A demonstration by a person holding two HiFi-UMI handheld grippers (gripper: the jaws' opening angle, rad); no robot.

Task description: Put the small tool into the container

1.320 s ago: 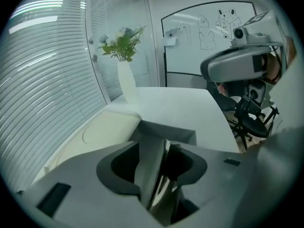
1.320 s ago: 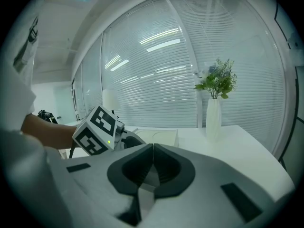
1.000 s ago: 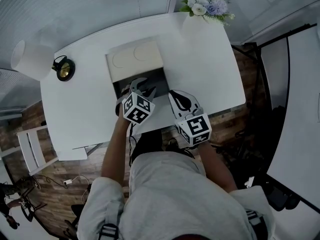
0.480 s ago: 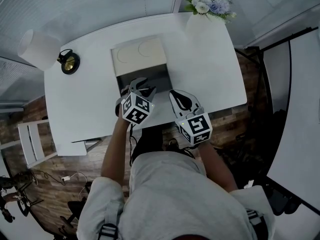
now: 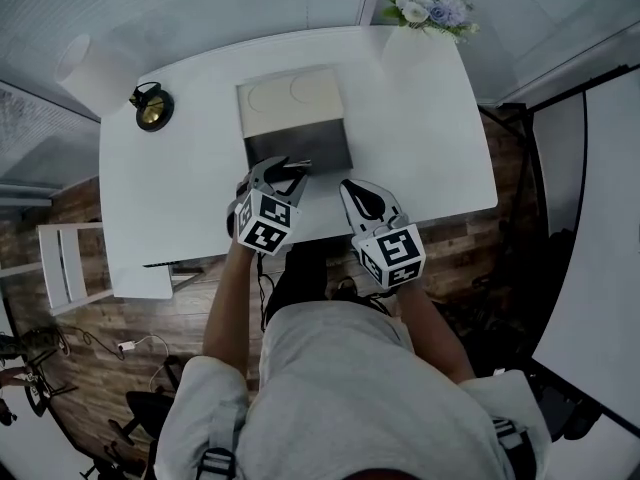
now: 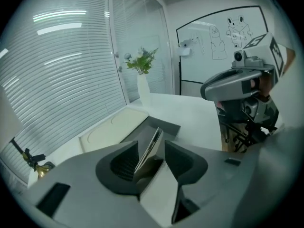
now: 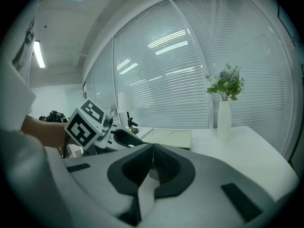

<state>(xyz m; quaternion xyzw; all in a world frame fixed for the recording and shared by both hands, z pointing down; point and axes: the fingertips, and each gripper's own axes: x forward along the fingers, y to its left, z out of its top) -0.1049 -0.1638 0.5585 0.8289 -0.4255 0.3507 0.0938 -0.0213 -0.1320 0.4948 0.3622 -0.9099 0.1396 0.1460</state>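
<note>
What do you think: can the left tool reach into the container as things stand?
Probably yes: the left tool, shut on a thin plate, hangs at the container's near edge; its lid lies open and nothing stands between.

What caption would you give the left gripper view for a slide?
Left gripper holds a thin small tool tilted between its jaws at the open container.

The table (image 5: 420, 118) is plain white. The container (image 5: 297, 150) is dark grey inside, with a cream lid (image 5: 290, 98). The small tool (image 6: 149, 151) is silvery. The left gripper (image 5: 288, 171) and right gripper (image 5: 347, 186) are grey, their cubes patterned with black-and-white squares. Beyond the container, the vase (image 5: 405, 43) is white, and its flowers (image 5: 430, 8) are white, pale blue and green. The floor (image 5: 150, 318) is brown planks.
</note>
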